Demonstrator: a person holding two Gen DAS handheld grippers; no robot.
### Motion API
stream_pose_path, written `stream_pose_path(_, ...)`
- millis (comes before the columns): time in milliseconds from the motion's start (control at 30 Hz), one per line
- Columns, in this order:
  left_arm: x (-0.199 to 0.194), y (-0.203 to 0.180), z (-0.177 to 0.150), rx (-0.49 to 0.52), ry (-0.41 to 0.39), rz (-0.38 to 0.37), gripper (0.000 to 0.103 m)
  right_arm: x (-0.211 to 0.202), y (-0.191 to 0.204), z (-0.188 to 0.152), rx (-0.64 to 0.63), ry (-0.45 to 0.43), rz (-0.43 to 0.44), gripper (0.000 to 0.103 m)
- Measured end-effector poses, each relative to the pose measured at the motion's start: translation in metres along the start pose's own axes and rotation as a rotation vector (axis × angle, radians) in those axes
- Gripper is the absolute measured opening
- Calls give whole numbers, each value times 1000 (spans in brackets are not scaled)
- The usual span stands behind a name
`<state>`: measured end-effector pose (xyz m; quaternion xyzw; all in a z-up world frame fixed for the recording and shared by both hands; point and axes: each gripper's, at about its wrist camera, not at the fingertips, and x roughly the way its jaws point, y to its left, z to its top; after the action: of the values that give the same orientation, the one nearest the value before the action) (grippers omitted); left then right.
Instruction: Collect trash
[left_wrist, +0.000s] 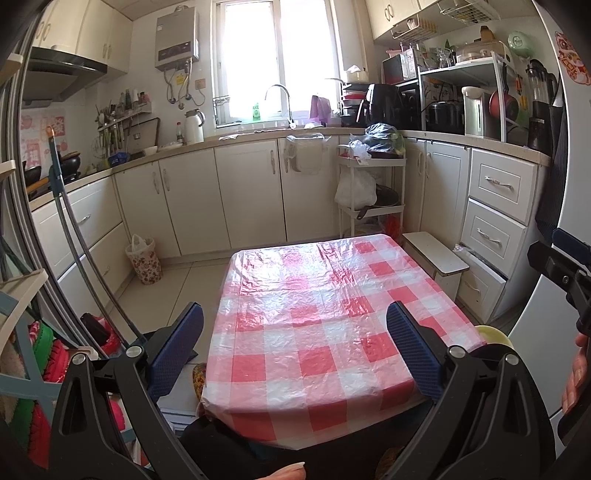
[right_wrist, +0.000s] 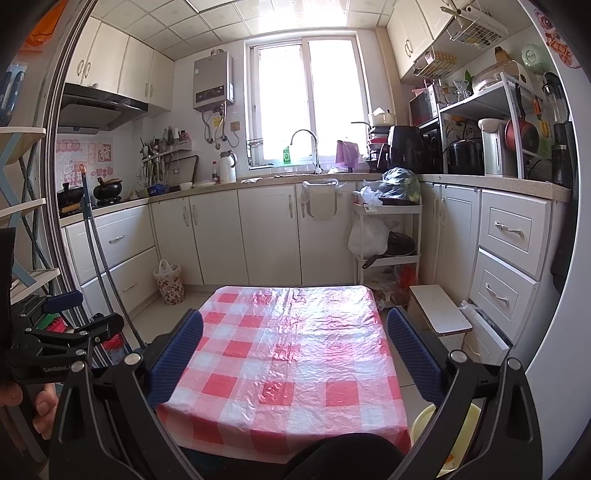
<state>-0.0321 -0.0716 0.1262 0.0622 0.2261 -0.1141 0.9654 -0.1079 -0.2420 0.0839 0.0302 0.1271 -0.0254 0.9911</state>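
Both grippers hover side by side over the near edge of the table (left_wrist: 332, 295) with its red-checked plastic cover. Left gripper (left_wrist: 295, 350) has jaws spread wide, nothing between them; right gripper (right_wrist: 295, 356) the same, wide apart and empty. Held level and forward, likely a ready pose for scanning the room. No loose trash visible on the tabletop. The floral waste bin (left_wrist: 144, 260) with a bag liner stands on the floor by the left cabinets, well apart from the table. A yellow basin (right_wrist: 443, 439) sits low beside the table's right corner; contents unclear. Task looks barely begun.
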Motion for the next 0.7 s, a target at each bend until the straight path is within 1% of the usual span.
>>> stream_pose_path(700,-4,-3,2,13,-4,6,96,-1,3,-2,3,-2,4,96)
